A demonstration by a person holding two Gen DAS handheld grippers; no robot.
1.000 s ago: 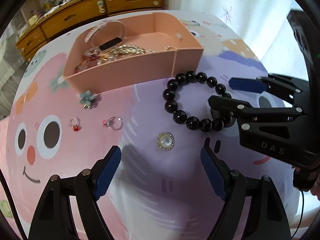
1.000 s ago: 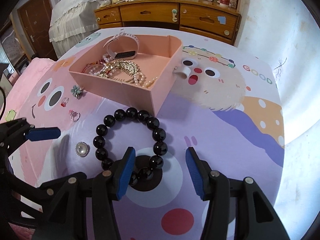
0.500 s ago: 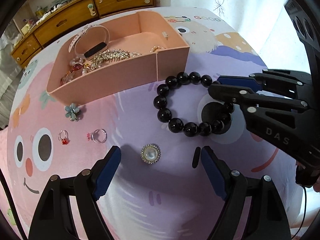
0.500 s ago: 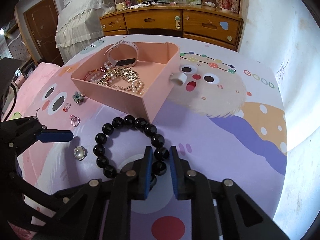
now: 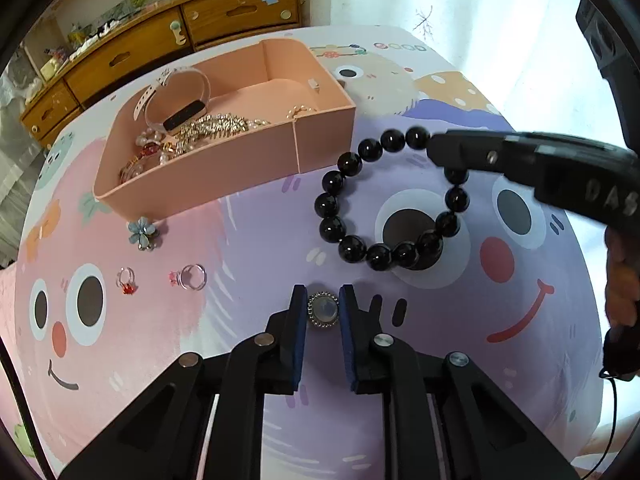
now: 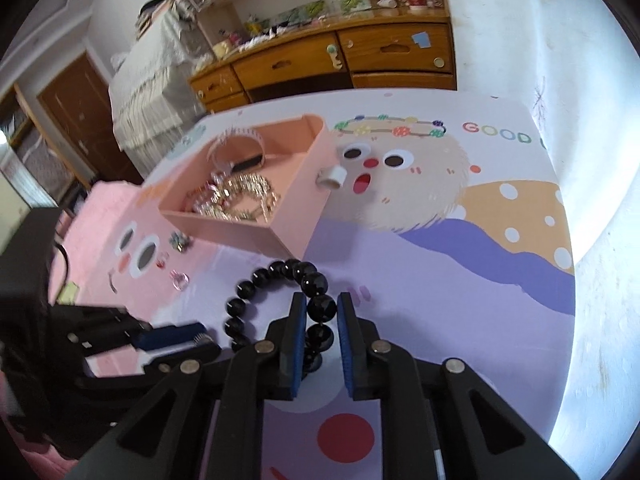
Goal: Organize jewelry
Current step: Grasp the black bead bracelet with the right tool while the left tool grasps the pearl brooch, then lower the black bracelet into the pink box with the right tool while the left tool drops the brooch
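Note:
My left gripper [image 5: 323,308] is shut on a round pearl brooch [image 5: 323,310] that lies on the cartoon-print cloth. My right gripper [image 6: 322,308] is shut on a black bead bracelet [image 6: 280,304] and holds it lifted off the cloth, hanging from the pads; it also shows in the left wrist view [image 5: 340,208]. A pink tray [image 5: 208,176] behind holds a white watch band [image 5: 176,92], gold chains and pearls. A blue flower piece [image 5: 143,233] and two small rings [image 5: 128,280] [image 5: 193,277] lie on the cloth left of my left gripper.
A wooden dresser [image 6: 320,60] with clutter on top stands beyond the far edge of the table. A small white ring-shaped piece [image 6: 332,178] sits by the tray's right corner. A white wall is on the right.
Both grippers closed: the left moved forward and shut on the pearl brooch, the right shut on the bead bracelet and raised it off the cloth.

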